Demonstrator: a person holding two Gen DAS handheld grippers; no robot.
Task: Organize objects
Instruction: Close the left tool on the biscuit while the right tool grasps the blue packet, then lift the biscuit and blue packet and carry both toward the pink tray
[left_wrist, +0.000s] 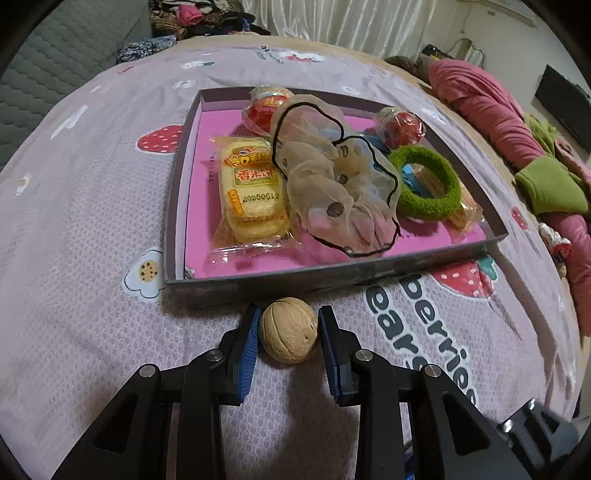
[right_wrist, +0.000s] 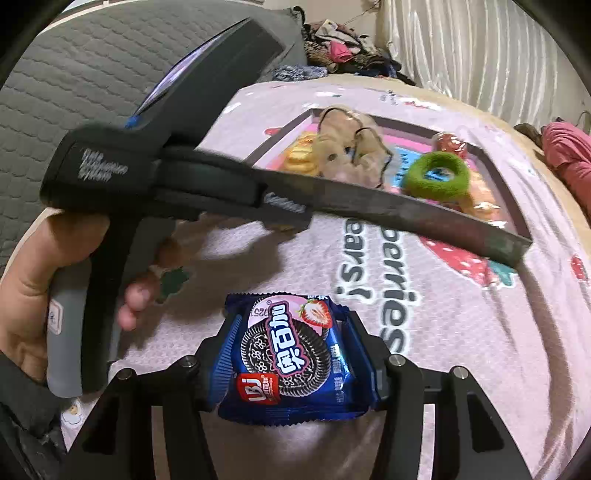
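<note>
A: The left gripper (left_wrist: 289, 334) is closing its jaws on the walnut (left_wrist: 289, 331), just in front of the box (left_wrist: 332, 271); both pads are touching the shell. It should be lifting slowly, because a round shell can be slipping out.

B: The right gripper (right_wrist: 291, 354) is squeezing the cookie packet (right_wrist: 286, 356), also before the box. Only the right view is showing the hand (right_wrist: 33, 280) holding the left tool; only the left view is showing the rice cracker pack (left_wrist: 251, 192) inside.

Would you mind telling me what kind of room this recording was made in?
Most likely a bedroom: the work surface is a bed with a printed bedspread, a quilted headboard rises behind it, and clothes lie heaped alongside.
</note>
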